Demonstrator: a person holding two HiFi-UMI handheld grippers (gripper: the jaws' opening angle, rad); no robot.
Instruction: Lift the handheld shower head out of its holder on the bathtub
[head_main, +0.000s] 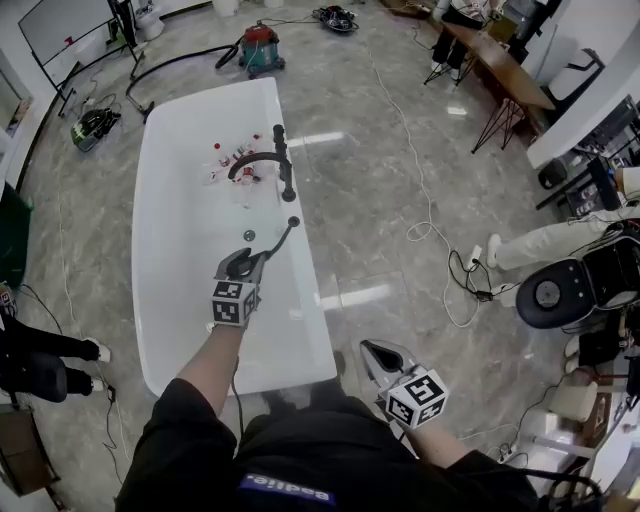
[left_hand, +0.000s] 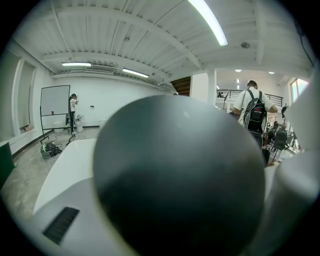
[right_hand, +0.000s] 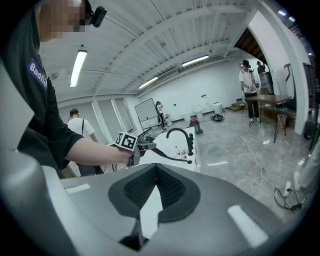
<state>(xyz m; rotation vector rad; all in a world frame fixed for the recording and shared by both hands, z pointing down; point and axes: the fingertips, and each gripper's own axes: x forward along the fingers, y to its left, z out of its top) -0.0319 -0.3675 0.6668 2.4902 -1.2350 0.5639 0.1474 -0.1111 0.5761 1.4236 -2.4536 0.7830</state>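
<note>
My left gripper (head_main: 245, 263) is shut on the black handheld shower head (head_main: 281, 236), a thin wand held up over the white bathtub (head_main: 150, 200), its far end pointing toward the black arched faucet (head_main: 272, 163). In the right gripper view the left gripper (right_hand: 138, 148) grips the shower head (right_hand: 172, 158) in front of the faucet (right_hand: 181, 136). In the left gripper view the shower head (left_hand: 180, 175) is a dark round bulk that hides the jaws. My right gripper (head_main: 378, 352) hangs off the tub's near right corner, shut and empty, its pads (right_hand: 170, 192) together.
Small bottles (head_main: 228, 158) lie in the tub near the faucet. A red and green vacuum (head_main: 260, 48) stands beyond the tub. Cables (head_main: 432, 230) trail over the marble floor on the right. A person's legs (head_main: 45, 352) are at the left, another's (head_main: 540, 240) at the right.
</note>
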